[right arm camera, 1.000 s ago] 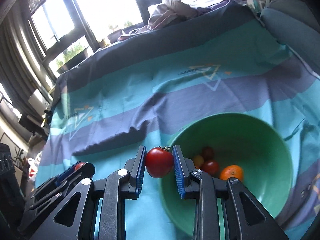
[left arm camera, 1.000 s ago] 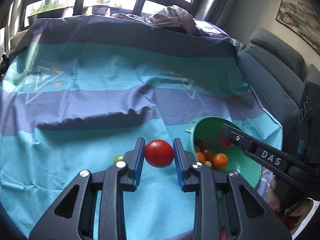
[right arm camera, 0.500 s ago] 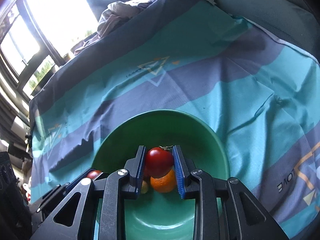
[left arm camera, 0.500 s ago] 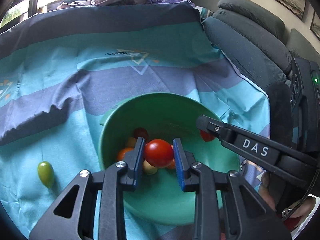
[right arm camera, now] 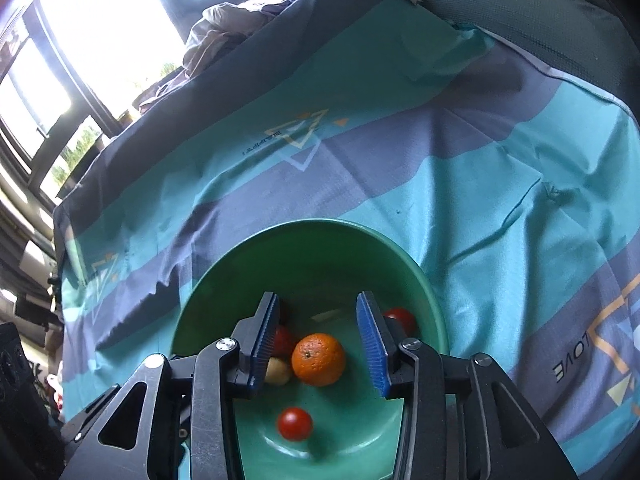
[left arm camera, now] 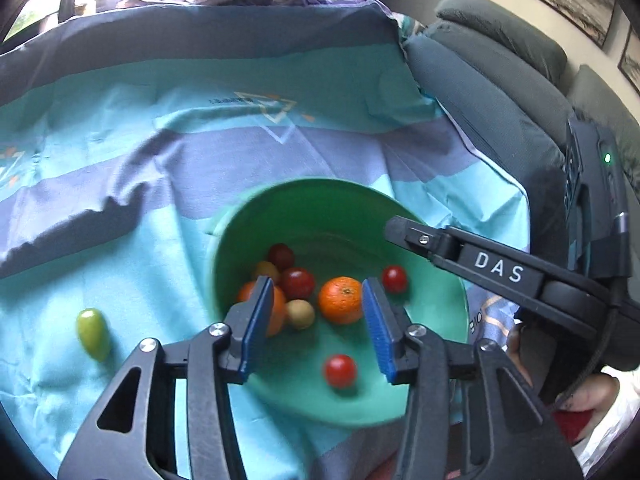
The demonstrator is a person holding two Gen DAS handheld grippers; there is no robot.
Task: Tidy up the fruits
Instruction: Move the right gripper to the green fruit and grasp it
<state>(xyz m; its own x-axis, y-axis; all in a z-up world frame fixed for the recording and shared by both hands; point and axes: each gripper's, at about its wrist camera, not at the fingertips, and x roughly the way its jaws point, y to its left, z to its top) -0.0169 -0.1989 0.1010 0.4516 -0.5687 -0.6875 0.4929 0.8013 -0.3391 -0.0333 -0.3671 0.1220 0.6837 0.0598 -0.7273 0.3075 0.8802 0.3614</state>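
Broadly, a striped teal and purple cloth (left arm camera: 132, 120) is seen spread over the surface, its far edge draped toward the windows and its right edge falling beside a grey sofa (left arm camera: 500, 80). Wide bare cloth is left beyond and to the left of the green bowl (left arm camera: 320, 200), which is set near the cloth's near right corner. On the cloth, "LOVE" (right arm camera: 572, 360) can be read, upside down, in the right wrist view. The right gripper (left arm camera: 404, 232) is marked "DAS"; its jaws are spread wide above the bowl, nothing held. The left gripper (left arm camera: 316, 320) is likewise opened wide and empty over the bowl. Inside the bowl are an orange (left arm camera: 341, 300), several red tomatoes and a loose red tomato (left arm camera: 340, 370) near the front wall. One green tomato (left arm camera: 93, 333) lies on the cloth left of the bowl.
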